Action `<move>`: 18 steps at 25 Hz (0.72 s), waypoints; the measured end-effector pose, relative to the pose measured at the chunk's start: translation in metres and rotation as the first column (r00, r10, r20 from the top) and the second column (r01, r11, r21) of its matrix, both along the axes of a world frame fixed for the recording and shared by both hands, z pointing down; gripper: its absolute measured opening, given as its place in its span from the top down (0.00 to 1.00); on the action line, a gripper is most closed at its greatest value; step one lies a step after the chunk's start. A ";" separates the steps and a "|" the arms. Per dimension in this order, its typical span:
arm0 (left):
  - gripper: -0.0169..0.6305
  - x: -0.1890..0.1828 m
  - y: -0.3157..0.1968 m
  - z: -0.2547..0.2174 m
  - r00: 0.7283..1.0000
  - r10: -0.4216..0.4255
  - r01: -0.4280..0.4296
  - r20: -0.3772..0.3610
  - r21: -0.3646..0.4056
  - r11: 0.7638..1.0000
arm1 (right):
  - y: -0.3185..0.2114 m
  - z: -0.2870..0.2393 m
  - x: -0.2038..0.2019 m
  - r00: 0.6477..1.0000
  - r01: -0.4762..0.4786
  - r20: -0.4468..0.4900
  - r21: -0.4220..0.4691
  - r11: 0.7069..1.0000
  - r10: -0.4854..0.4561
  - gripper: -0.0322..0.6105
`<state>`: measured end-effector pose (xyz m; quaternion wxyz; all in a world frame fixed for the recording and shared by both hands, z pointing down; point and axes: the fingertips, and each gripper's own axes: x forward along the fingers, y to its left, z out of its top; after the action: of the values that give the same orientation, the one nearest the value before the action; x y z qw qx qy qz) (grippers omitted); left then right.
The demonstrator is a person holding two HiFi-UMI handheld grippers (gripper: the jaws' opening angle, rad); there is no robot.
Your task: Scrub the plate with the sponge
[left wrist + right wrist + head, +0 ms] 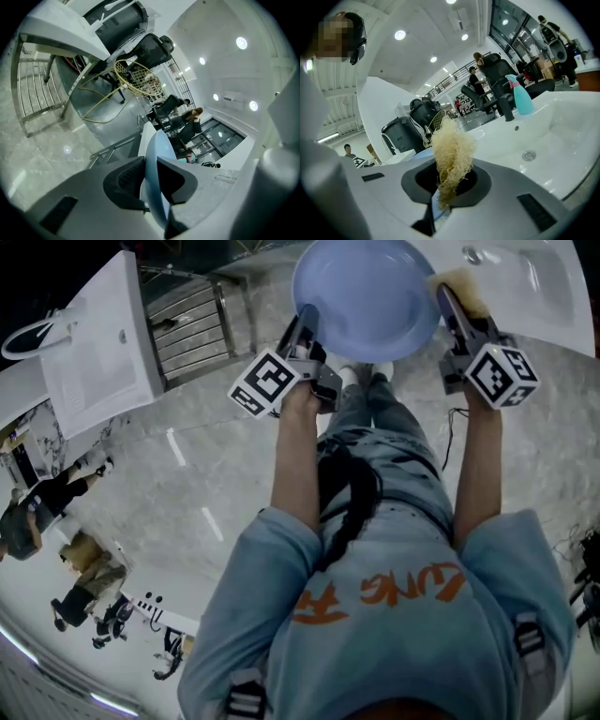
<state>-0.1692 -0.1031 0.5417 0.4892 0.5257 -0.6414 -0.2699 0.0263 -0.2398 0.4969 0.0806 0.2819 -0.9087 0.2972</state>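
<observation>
A pale blue plate hangs in front of me, held by its left rim in my left gripper. In the left gripper view the plate's edge stands pinched between the two dark pads. My right gripper is at the plate's right rim, shut on a straw-coloured fibrous sponge. In the right gripper view the sponge sticks up from between the jaws, with a sliver of the blue plate just behind it to the left.
A white sink basin with a drain lies at the right, a teal spray bottle and a dark tap on its far rim. A white counter and a metal rack stand at the left. People are behind.
</observation>
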 end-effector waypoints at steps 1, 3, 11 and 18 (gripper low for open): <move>0.90 0.000 0.002 0.005 1.000 0.003 -0.003 -0.005 -0.007 1.000 | 0.003 0.004 0.001 1.000 -0.005 -0.006 -0.007 1.000 0.005 0.90; 0.90 0.000 0.005 0.013 1.000 0.009 -0.009 -0.015 -0.021 1.000 | 0.008 0.010 0.003 1.000 -0.015 -0.017 -0.019 1.000 0.015 0.90; 0.89 0.012 0.001 0.023 0.999 0.035 -0.037 -0.038 -0.036 0.999 | 0.024 0.025 0.024 0.997 -0.066 -0.033 -0.049 0.997 0.065 0.90; 0.89 0.012 0.002 0.039 0.995 -0.004 0.000 -0.099 -0.041 0.999 | 0.037 0.032 0.035 0.995 -0.090 -0.047 -0.064 0.994 0.087 0.90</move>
<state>-0.1569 -0.1008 0.5812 0.5309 0.5010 -0.6222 -0.2830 0.0609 -0.2031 0.5294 0.0965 0.3257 -0.8830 0.3238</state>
